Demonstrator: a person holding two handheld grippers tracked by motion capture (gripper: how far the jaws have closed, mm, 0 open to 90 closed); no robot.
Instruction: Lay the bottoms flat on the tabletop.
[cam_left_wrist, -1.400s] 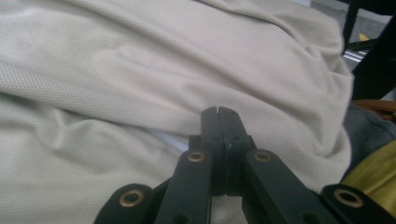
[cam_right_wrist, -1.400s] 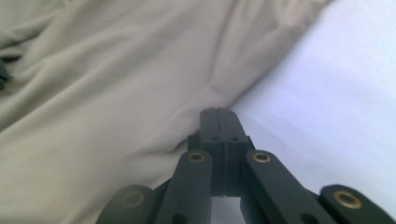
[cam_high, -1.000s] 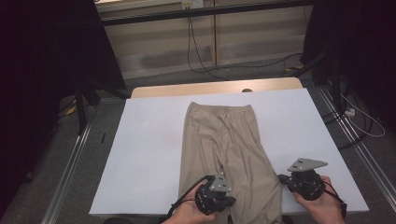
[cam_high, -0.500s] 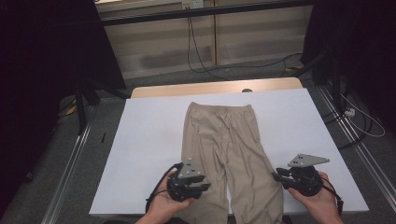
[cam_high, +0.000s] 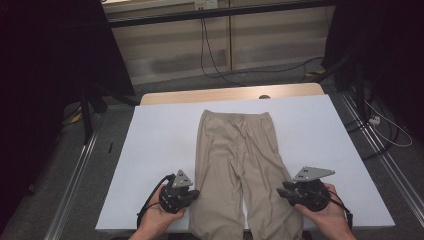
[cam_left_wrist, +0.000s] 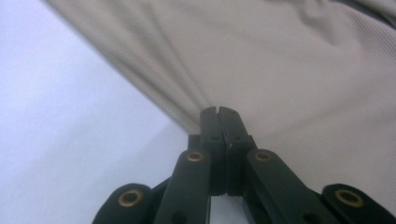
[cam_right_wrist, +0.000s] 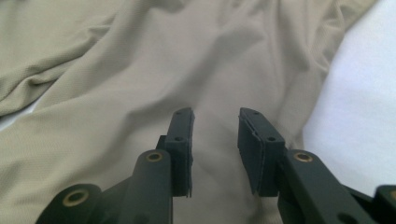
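Observation:
Beige trousers lie flat on the white table cover, waistband far, legs running toward the near edge. My left gripper sits at the outer edge of the left leg, near the hem. In the left gripper view its jaws are shut, pinching the edge of the trouser cloth, with creases running to the tips. My right gripper is at the outer side of the right leg. Its jaws have just been opening and stand apart above the cloth, gripping nothing.
A strip of bare wooden tabletop shows beyond the white cover. Metal rails run along the floor on both sides, and cables lie on the floor at the right and behind. Dark curtains flank the table.
My left hand has moved left, from the middle of the trousers across the left leg to its outer edge. The right hand has shifted slightly left.

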